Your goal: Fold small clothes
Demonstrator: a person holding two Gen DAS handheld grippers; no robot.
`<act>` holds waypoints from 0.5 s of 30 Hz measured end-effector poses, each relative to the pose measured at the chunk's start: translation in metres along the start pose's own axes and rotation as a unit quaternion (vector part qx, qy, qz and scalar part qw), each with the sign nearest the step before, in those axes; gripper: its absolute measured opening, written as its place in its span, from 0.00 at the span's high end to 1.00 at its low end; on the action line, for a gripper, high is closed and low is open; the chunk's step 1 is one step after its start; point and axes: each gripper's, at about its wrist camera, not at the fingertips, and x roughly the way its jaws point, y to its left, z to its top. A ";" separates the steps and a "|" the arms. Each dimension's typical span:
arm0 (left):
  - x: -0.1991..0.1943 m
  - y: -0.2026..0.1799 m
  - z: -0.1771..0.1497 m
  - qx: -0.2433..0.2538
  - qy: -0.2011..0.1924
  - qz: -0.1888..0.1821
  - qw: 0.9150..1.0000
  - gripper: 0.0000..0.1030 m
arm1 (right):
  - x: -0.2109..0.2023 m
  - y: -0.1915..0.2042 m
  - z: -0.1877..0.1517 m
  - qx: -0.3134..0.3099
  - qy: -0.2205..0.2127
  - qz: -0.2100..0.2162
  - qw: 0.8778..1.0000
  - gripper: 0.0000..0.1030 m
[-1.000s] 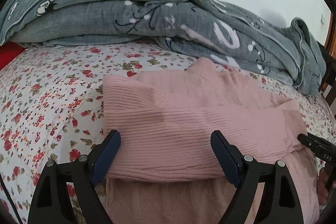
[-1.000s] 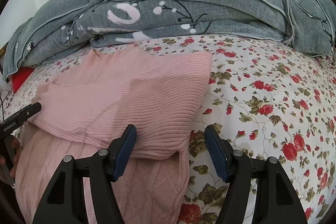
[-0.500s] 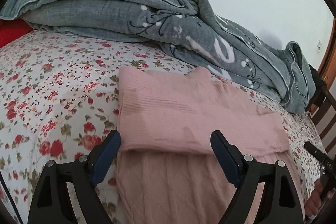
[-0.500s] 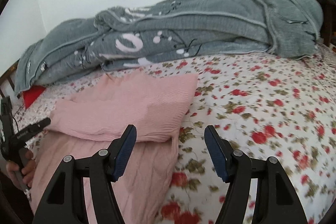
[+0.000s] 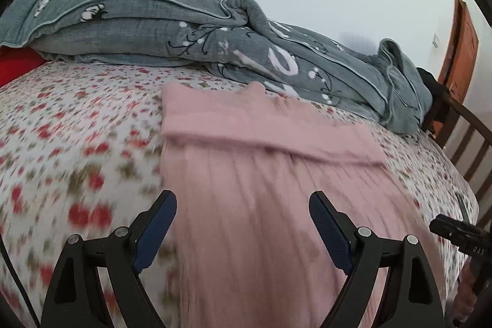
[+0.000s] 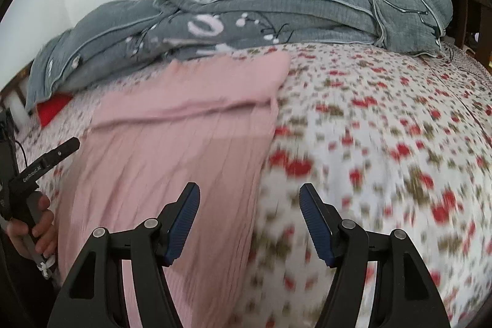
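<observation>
A pink knitted sweater [image 5: 261, 183] lies flat on the floral bedsheet [image 5: 77, 143], its far part folded over toward me in a band [image 5: 246, 125]. It also shows in the right wrist view [image 6: 172, 156]. My left gripper [image 5: 243, 229] is open and empty, over the sweater's near left part. My right gripper [image 6: 249, 220] is open and empty, over the sweater's near right edge. Each gripper shows at the edge of the other's view, the right one [image 5: 461, 239] and the left one [image 6: 33, 174] held in a hand.
A crumpled grey quilt [image 5: 190, 33] lies along the far side of the bed, also in the right wrist view [image 6: 276, 11]. A red item [image 5: 15, 66] peeks from under it. A wooden bed rail [image 5: 467, 137] and a door [image 5: 461, 51] are at the right.
Both grippers have pulled back toward the sweater's near end, away from the folded band. Both stayed open. The sweater has not moved.
</observation>
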 end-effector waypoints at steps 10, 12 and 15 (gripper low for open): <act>-0.082 0.017 -0.060 -0.022 0.031 -0.040 0.998 0.15 | -0.052 0.025 -0.075 -0.050 -0.011 0.012 0.999 0.36; -0.089 0.015 -0.072 -0.014 0.046 -0.031 0.998 0.16 | -0.055 0.028 -0.087 -0.054 -0.014 0.020 0.998 0.36; -0.096 0.009 -0.093 -0.007 0.065 -0.012 0.998 0.18 | -0.055 0.033 -0.102 -0.070 -0.013 0.020 0.997 0.40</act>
